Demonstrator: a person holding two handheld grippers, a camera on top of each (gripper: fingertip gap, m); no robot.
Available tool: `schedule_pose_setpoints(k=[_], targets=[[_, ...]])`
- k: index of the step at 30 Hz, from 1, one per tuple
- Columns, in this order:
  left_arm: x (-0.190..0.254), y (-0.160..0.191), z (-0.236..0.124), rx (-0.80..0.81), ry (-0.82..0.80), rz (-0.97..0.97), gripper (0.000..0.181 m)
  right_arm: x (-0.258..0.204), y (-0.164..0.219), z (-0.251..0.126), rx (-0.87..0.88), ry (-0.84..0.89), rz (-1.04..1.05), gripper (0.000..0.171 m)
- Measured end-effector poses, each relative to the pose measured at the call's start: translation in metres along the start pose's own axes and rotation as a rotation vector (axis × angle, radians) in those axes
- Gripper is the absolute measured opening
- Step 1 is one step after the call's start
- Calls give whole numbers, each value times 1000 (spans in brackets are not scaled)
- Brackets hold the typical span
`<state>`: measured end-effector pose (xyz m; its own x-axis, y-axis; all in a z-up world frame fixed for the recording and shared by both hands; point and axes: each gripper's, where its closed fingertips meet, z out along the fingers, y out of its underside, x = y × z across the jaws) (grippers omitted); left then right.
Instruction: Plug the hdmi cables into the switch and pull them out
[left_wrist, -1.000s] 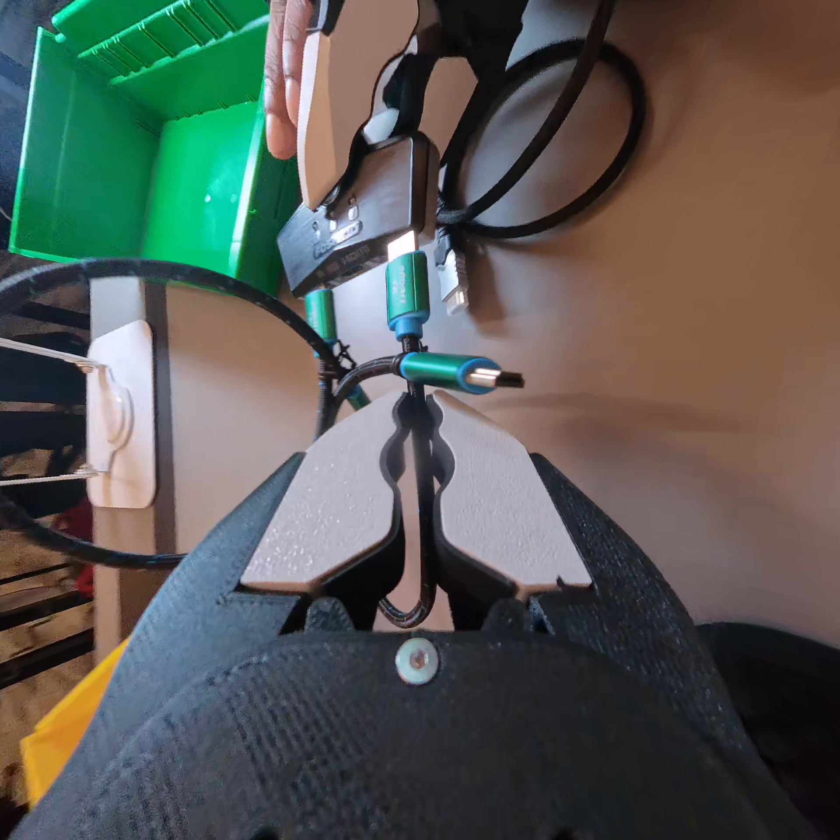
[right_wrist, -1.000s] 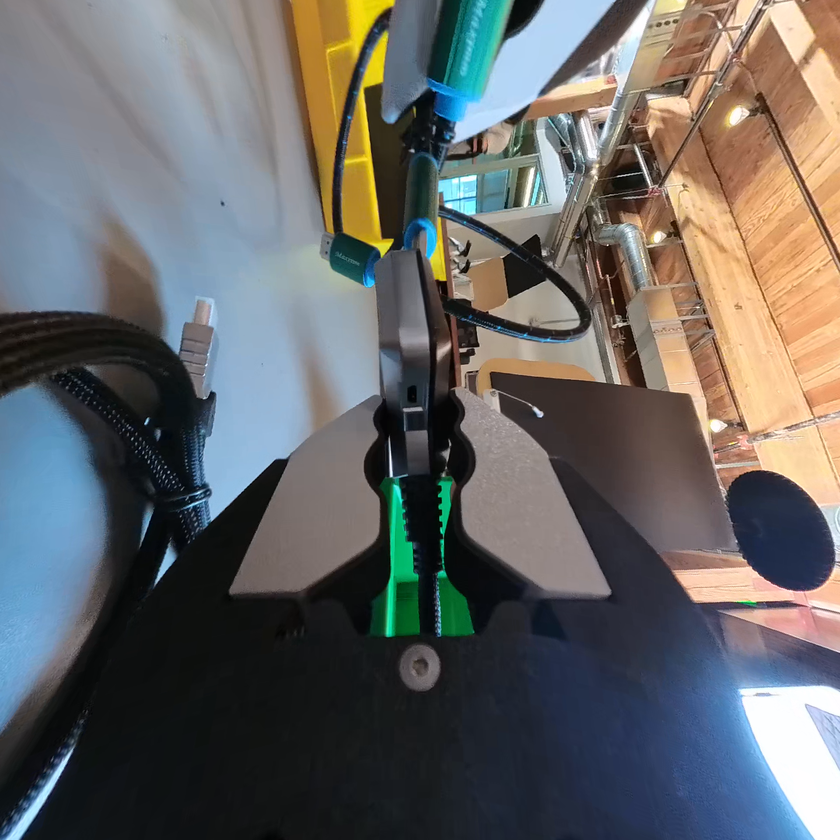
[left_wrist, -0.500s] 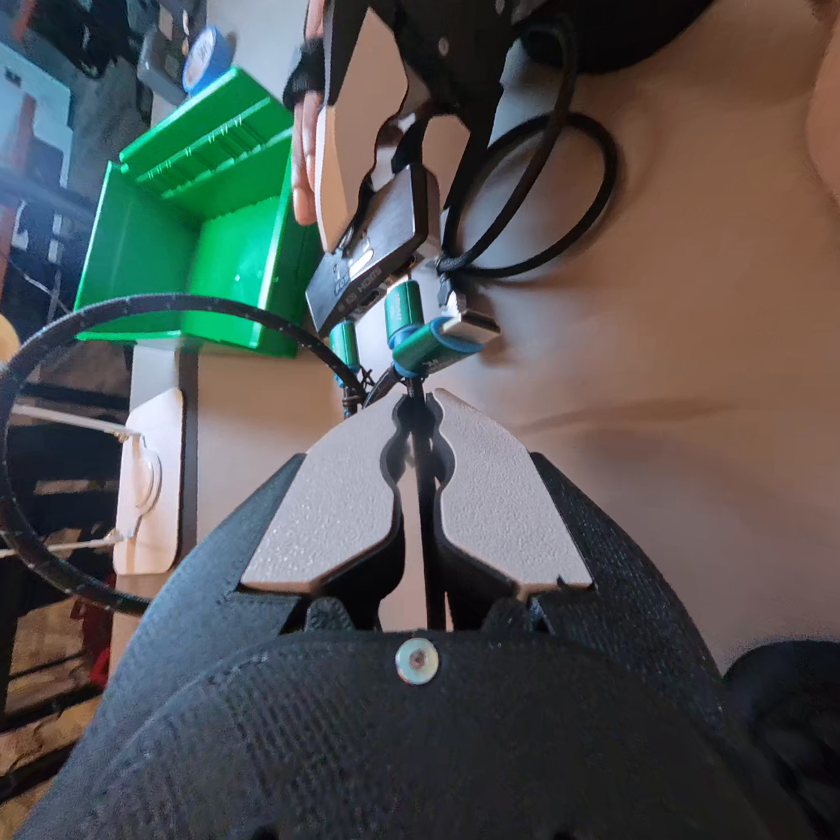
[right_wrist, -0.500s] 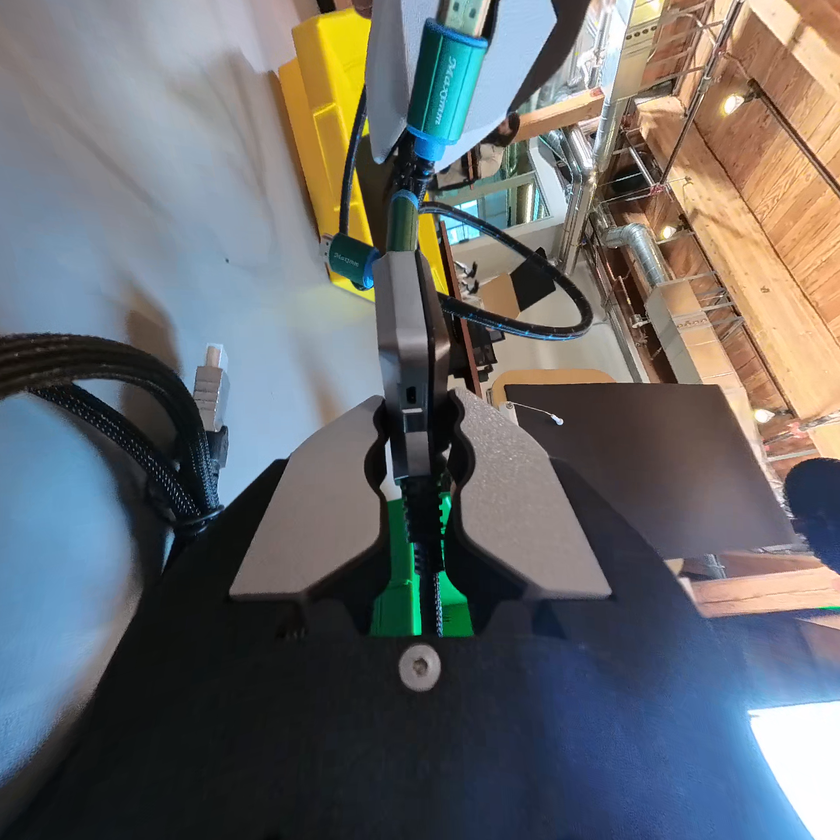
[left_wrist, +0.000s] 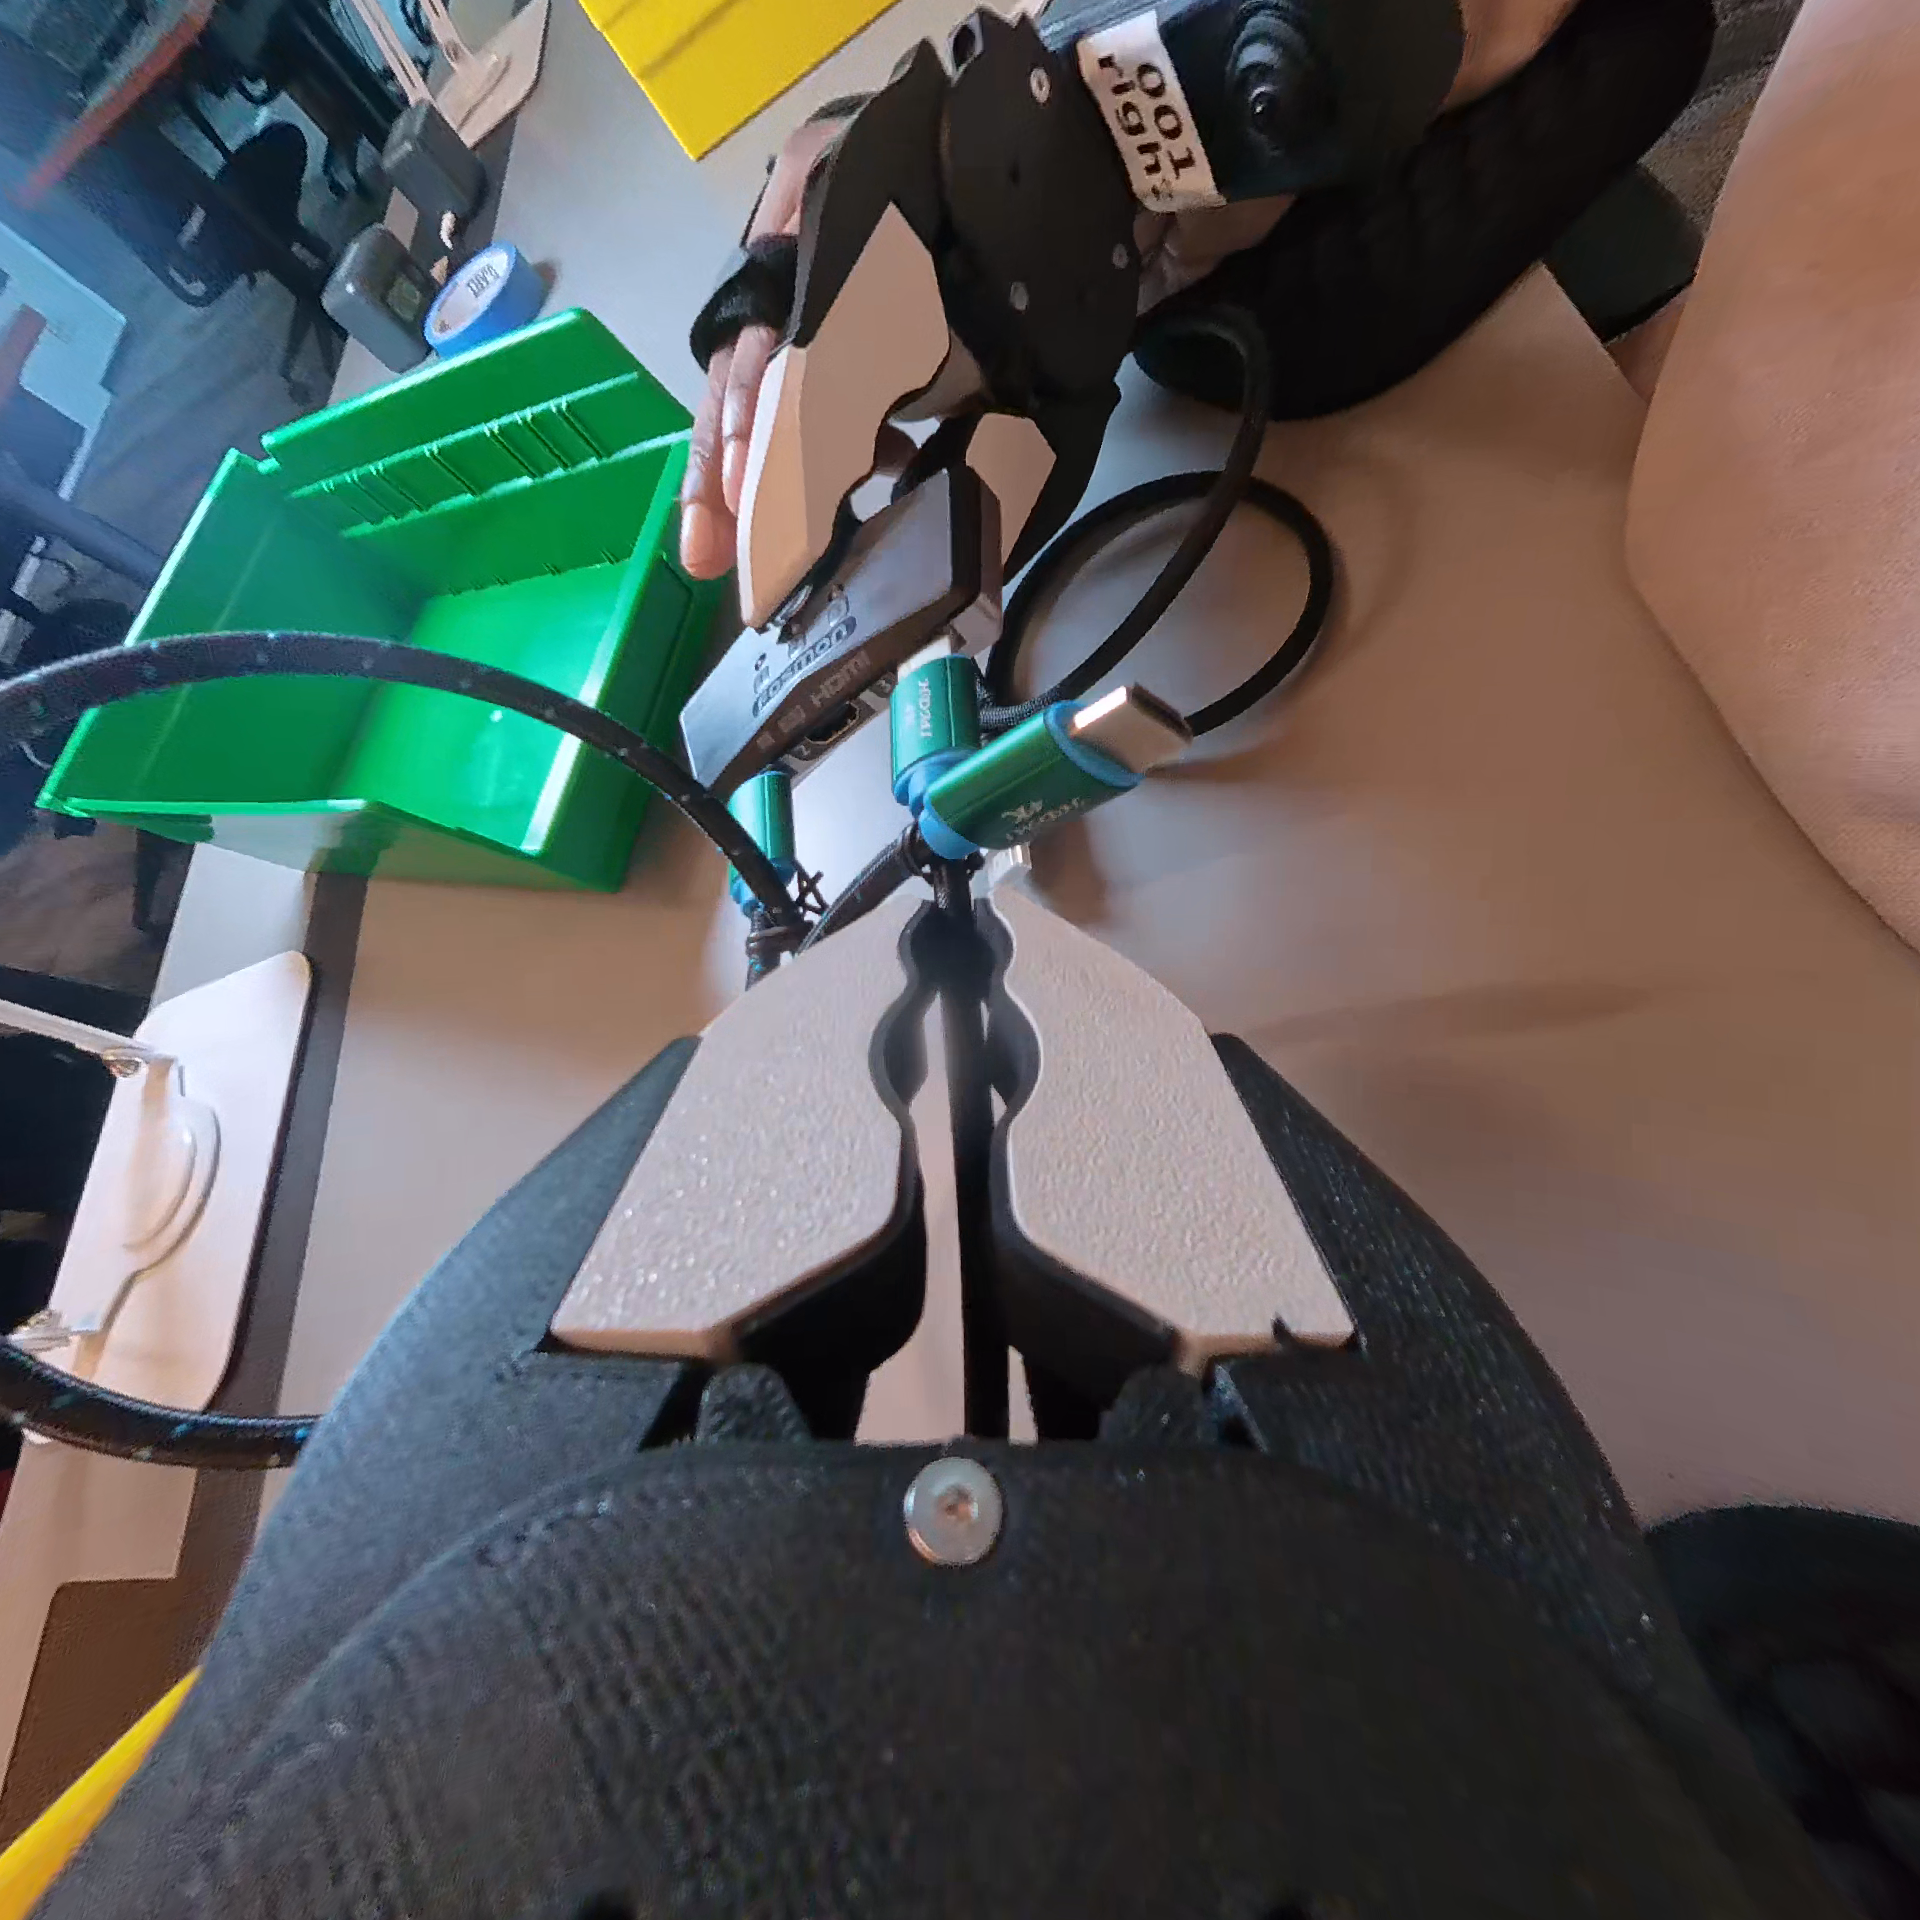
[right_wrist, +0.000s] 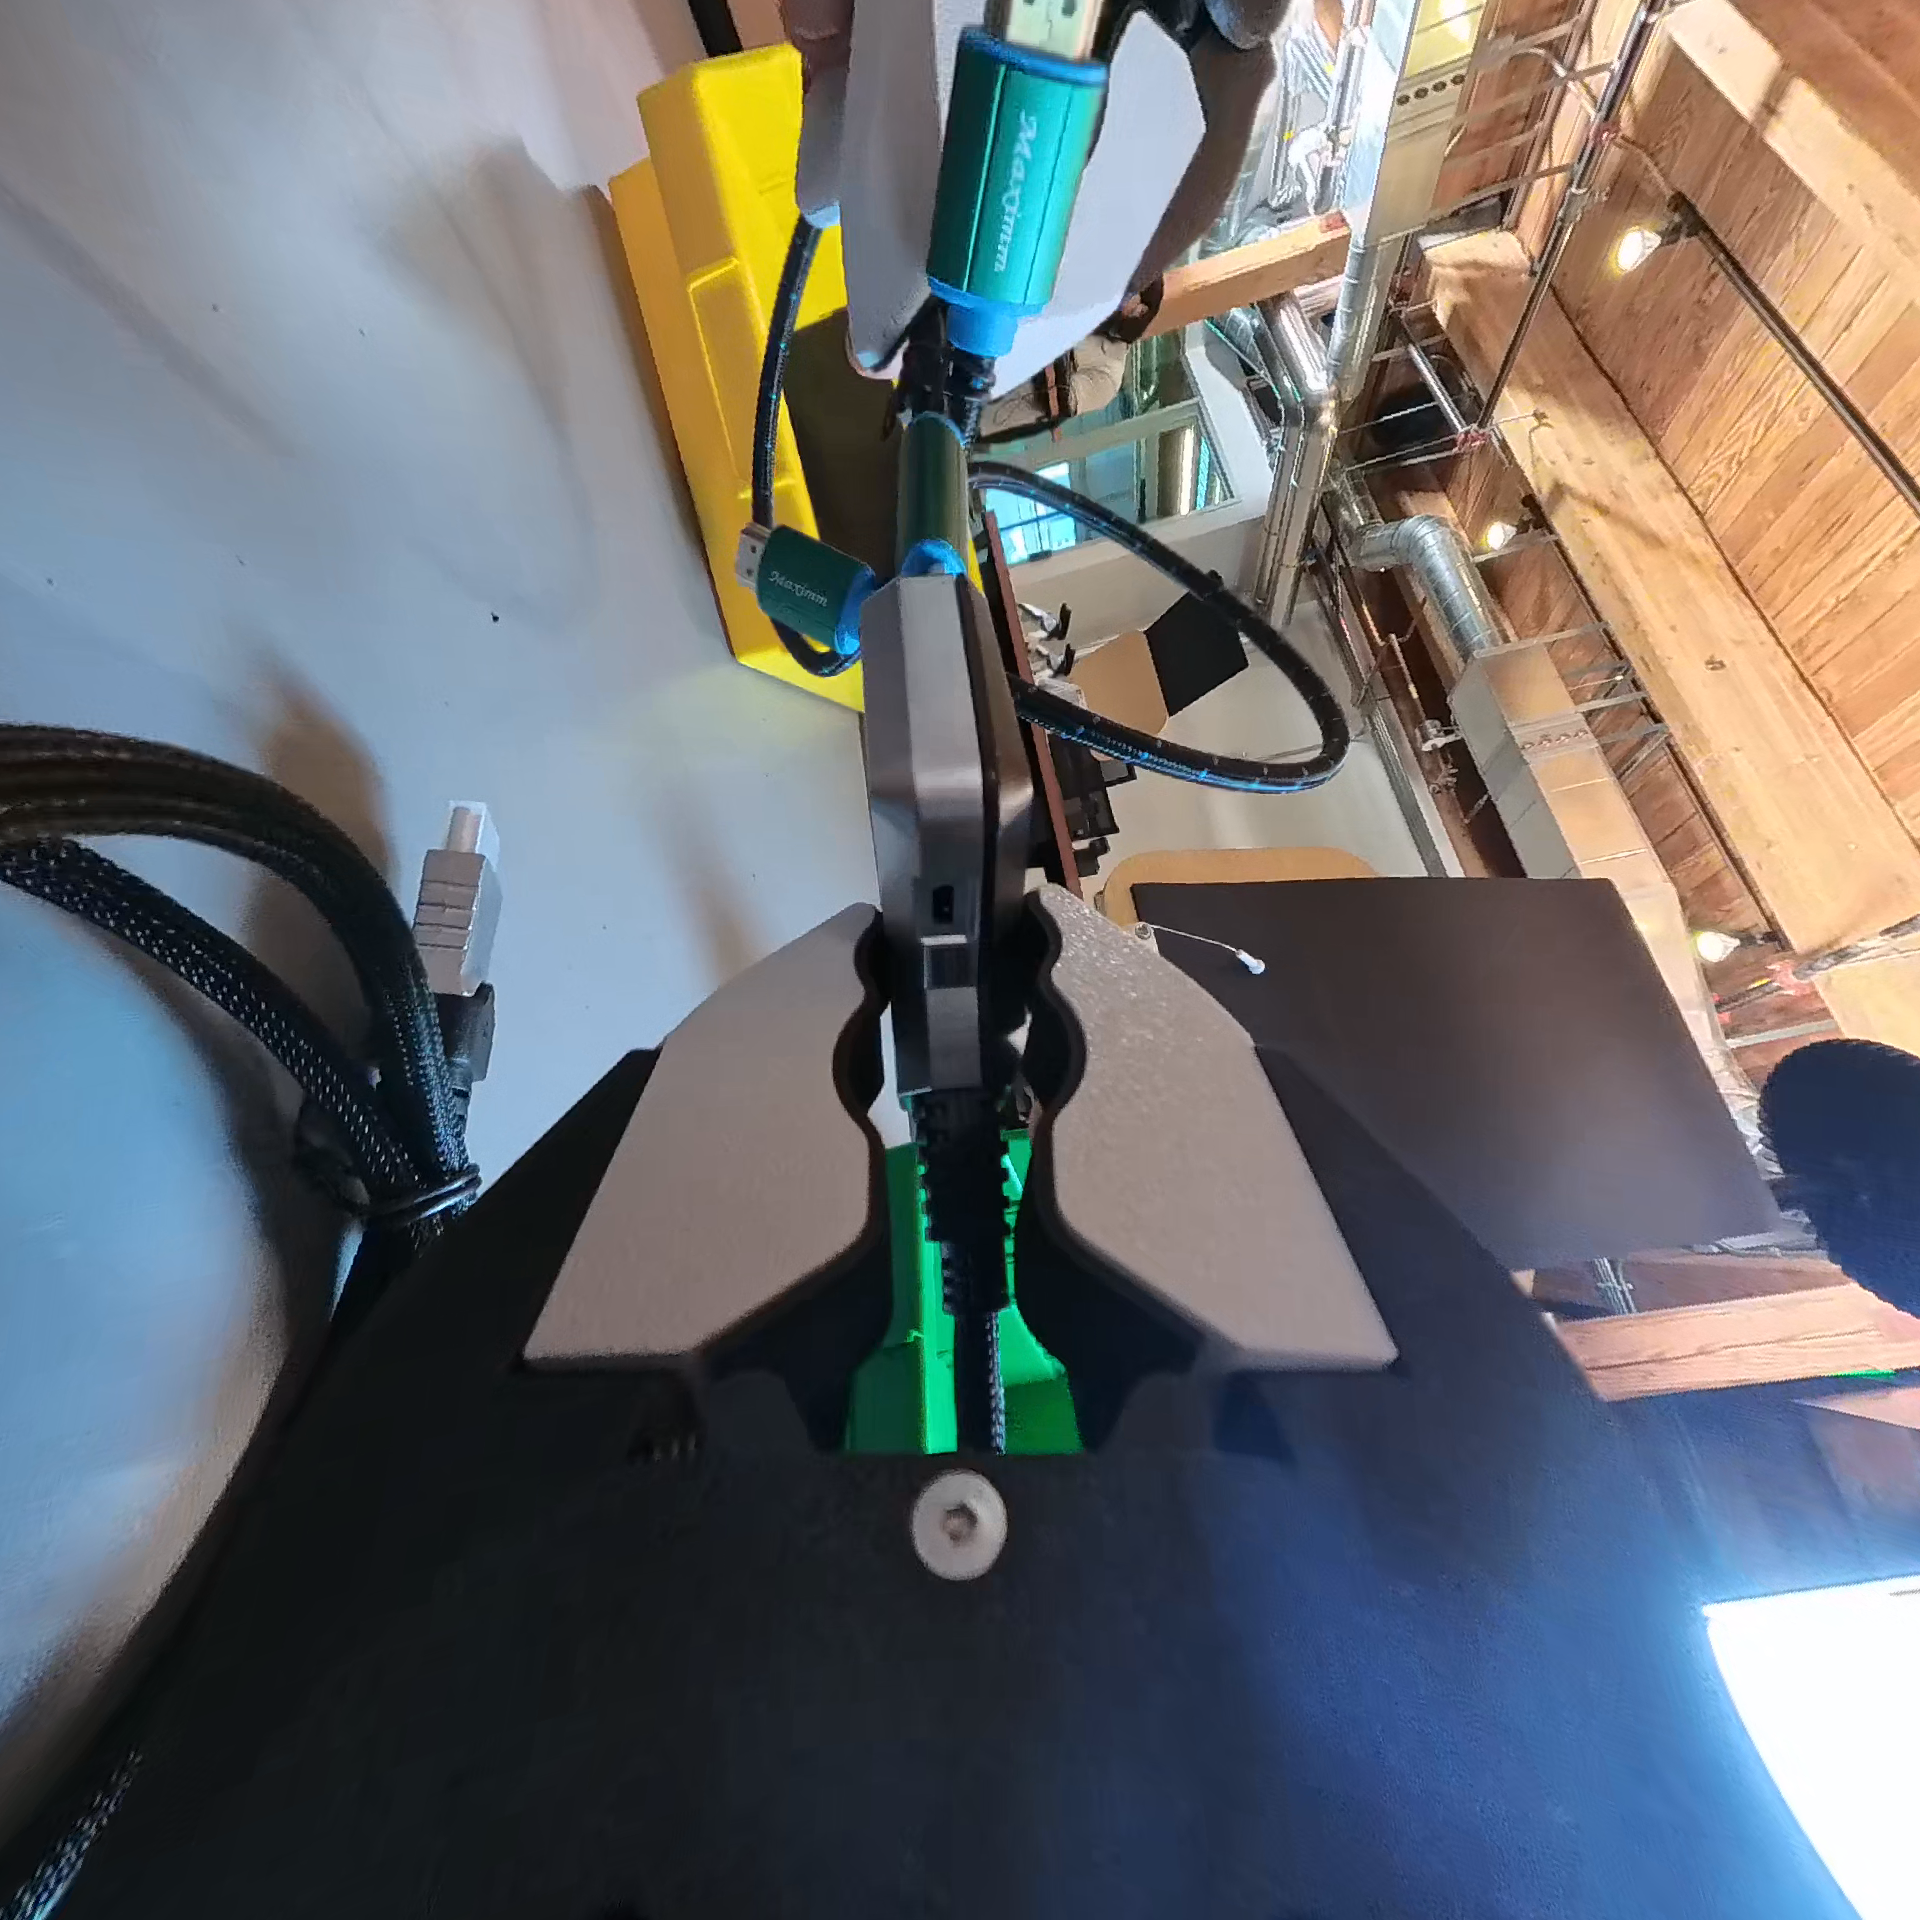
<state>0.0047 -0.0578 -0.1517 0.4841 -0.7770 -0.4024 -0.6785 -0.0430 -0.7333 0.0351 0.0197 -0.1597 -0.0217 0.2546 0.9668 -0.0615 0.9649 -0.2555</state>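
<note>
Left gripper (left_wrist: 956, 935) is pinching a black braided cable (left_wrist: 971, 1195) just behind its green plug (left_wrist: 920, 717), fingers nearly pressed together on the cord. That plug is sitting in one port of the switch (left_wrist: 831, 644); how deep it is seated is hard to tell, since the port edge is partly hidden.

Right gripper (right_wrist: 956, 935) is clamping the grey switch (right_wrist: 930, 790) edge-on, holding it above the desk (left_wrist: 1455, 935). The switch's own black cord (right_wrist: 971, 1247) is running back between the fingers, its end cut off.

A second green plug (left_wrist: 1023, 784) is hanging loose, right of the plugged one, metal tip bare. A third green plug (right_wrist: 805, 592) is lying near the switch's left side; whether it is touching is unclear.

A green bin (left_wrist: 416, 665) is sitting far left; a yellow bin (right_wrist: 717, 343) is partly cut off. A coiled black cable with a silver plug (right_wrist: 457, 904) is lying on the desk, left.
</note>
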Motion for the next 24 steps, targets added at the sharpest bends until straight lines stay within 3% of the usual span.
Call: schedule_pose_setpoints(k=[7,12,24], targets=[[-9,1,0,-11,-13,-140,7,-1,3,1,-27,8,-2,22],[-14,-9,-3,93,-42,-201,6,9,4,0,-27,41,50,22],[-13,8,8,-74,-54,-155,7,5,8,0,-64,38,-29,22]])
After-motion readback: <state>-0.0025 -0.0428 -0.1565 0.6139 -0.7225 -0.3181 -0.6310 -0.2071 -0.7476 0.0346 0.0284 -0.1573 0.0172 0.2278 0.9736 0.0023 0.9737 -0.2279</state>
